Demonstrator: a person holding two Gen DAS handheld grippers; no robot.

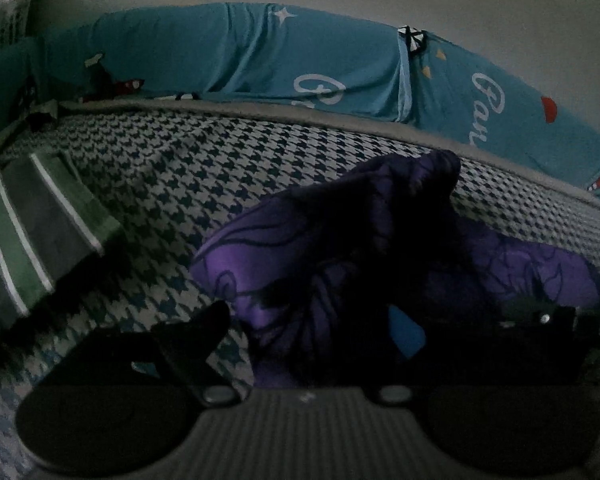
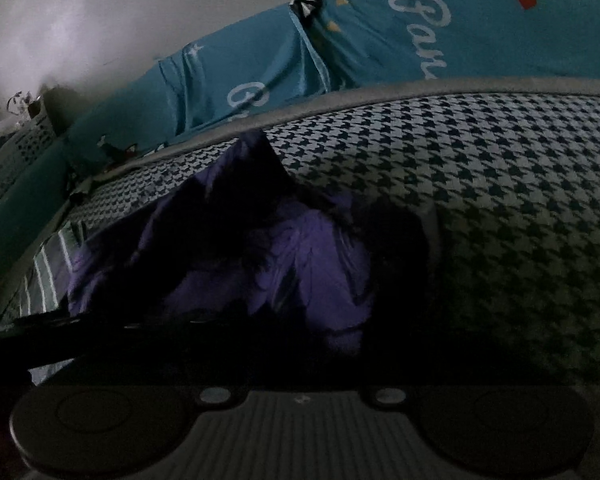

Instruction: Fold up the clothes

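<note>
Crumpled glossy purple garment [image 1: 260,264] on woven houndstooth bedcover [image 1: 172,184]; left gripper [image 1: 324,320] spread apart, right gripper's [image 2: 236,320] state indiscernible; striped green cloth [image 1: 32,232] clearest in left view.

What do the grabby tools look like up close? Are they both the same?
Pretty much the same. Each tool has a grey ribbed plate in the middle, with a big dark round disc on either side and two small pale round buttons above it. The left tool has black fingers, one with a blue patch. The right tool's fingers are too dark to make out.

Purple garment [image 1: 332,256] blocks centre; striped cloth [image 1: 40,232] left, houndstooth cover [image 2: 520,208] free right
</note>
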